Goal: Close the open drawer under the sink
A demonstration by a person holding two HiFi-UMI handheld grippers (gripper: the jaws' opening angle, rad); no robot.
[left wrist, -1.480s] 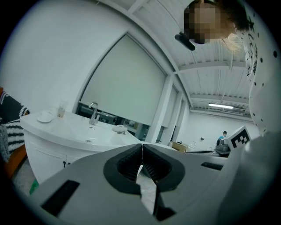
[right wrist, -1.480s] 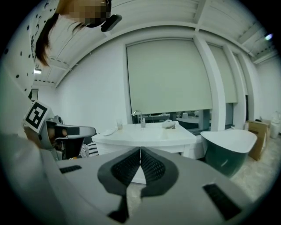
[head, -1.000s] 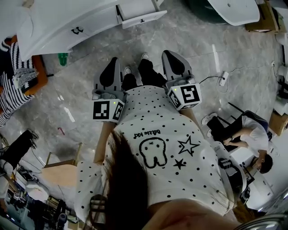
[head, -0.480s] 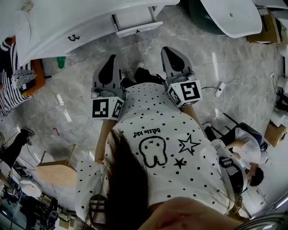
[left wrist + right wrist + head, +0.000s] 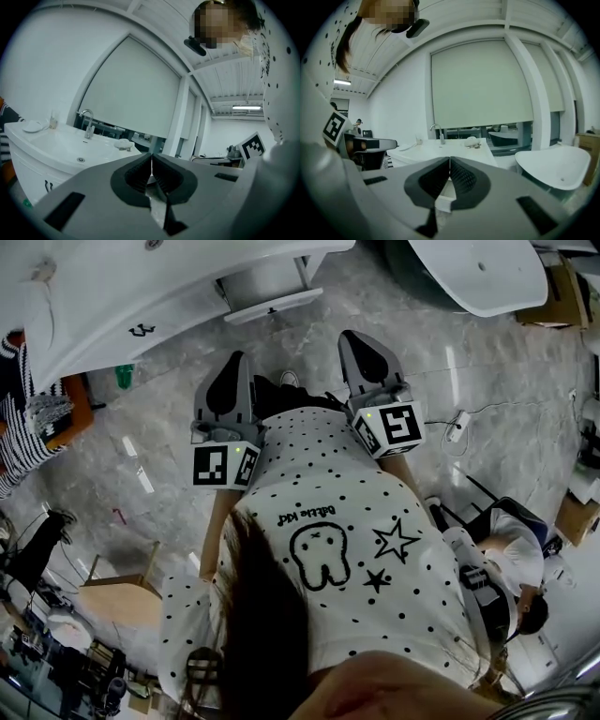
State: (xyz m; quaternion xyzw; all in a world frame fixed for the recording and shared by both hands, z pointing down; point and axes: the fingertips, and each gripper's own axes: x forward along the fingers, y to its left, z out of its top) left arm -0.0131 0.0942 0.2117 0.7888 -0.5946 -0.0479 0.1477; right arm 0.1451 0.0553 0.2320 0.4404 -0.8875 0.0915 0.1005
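Because the open drawer (image 5: 272,298) juts out from the white cabinet below the sink (image 5: 112,277) at the top of the head view, well apart from both tools, the person stands facing it with nothing in contact yet. The left gripper (image 5: 229,364) and right gripper (image 5: 359,341) are held out side by side at about waist height, 1 on each side of the body. Both point forward, nearly level and tipped only slightly down toward the cabinet. Each gripper view shows its 2 jaws pressed together with nothing between them (a closed tip makes a blunt pusher, which suits a drawer front better than a grip would). The drawer lies ahead, roughly between the lines of the 2 tools. This looks like the approach, with the push not yet begun.
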